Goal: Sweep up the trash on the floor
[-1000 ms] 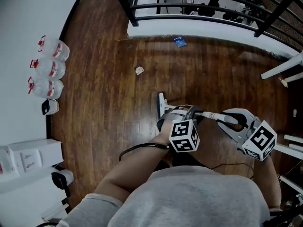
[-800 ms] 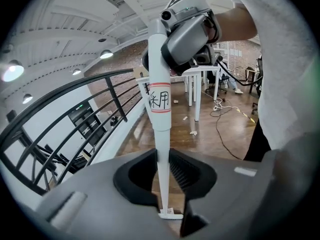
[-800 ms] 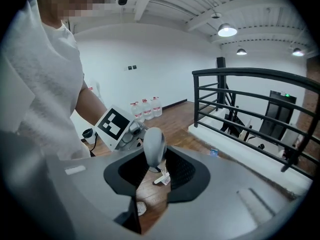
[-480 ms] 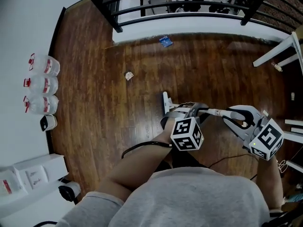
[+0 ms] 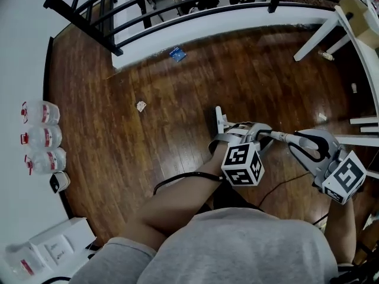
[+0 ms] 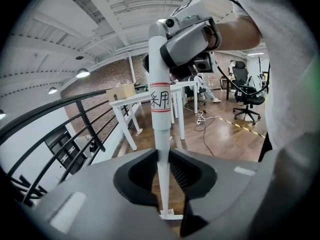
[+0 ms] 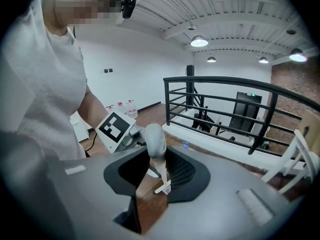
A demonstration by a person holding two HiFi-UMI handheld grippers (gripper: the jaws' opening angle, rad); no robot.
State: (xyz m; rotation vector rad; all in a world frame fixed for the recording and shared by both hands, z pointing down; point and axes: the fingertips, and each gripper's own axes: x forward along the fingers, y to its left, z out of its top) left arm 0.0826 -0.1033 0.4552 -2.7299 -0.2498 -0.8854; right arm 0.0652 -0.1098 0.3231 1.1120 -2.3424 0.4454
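Clenching the broom handle point(image 6: 159, 109): left claw point(image 6: 162, 184) and right claw point(image 7: 155, 177); open floor point(image 5: 177, 99) reaches railing point(image 5: 83, 27)

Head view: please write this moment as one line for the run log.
left gripper: shut on white handle | right gripper: shut on handle's top | white scrap, blue wrapper: on floor, unswept

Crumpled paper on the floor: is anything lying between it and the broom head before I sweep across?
Nothing visible does. Bare wood floor runs from the head of the broom to the crumpled paper. The blue wrapper lies off that line, up by the railing base.
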